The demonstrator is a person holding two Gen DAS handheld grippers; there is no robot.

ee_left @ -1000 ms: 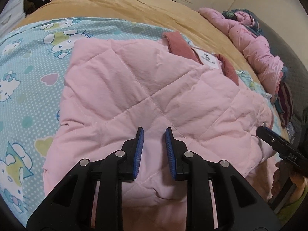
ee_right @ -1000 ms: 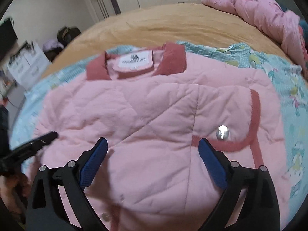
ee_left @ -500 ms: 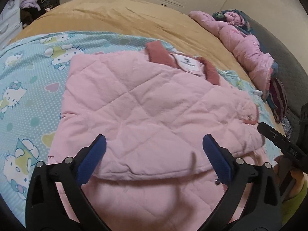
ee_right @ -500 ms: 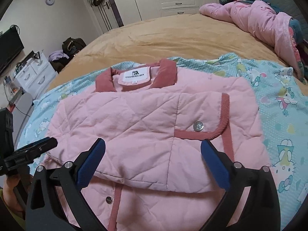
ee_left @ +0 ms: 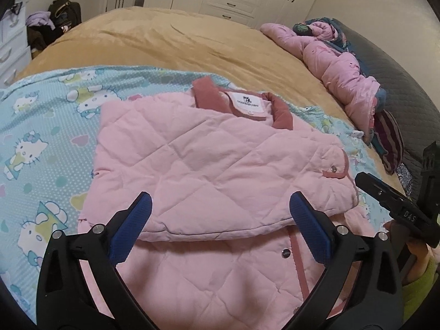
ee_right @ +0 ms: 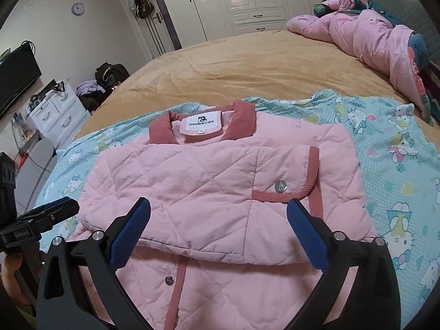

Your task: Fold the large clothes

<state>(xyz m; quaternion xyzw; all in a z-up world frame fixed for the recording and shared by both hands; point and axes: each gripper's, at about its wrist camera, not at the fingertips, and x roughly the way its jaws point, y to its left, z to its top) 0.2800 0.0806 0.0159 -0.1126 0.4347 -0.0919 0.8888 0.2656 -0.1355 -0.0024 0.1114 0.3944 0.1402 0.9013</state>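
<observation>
Right wrist view shows the pink jacket (ee_right: 209,192) lying flat on a blue cartoon-cat sheet (ee_right: 398,159). Its sleeves are folded across its front. A dark pink collar (ee_right: 239,122) sits at the far end, with a white label (ee_right: 200,123) between its two flaps. A silver snap button (ee_right: 280,186) shines on the sleeve cuff, and another snap (ee_right: 169,280) sits lower down by the dark pink trim.

The right gripper (ee_right: 218,236) hangs over the near part of the jacket. Its blue pads (ee_right: 129,236) are spread wide apart and hold nothing. The left gripper (ee_left: 220,228) is the same, wide apart and holding nothing, above the near part of the jacket (ee_left: 214,165).

The sheet lies on a big tan bed cover (ee_right: 247,66). A bunched pink quilt (ee_right: 379,38) is at the far right of the bed. White wardrobes (ee_right: 247,0) stand behind the bed. A white drawer chest (ee_right: 52,112), a dark TV (ee_right: 16,79) and a round wall clock (ee_right: 78,8) are on the left.
</observation>
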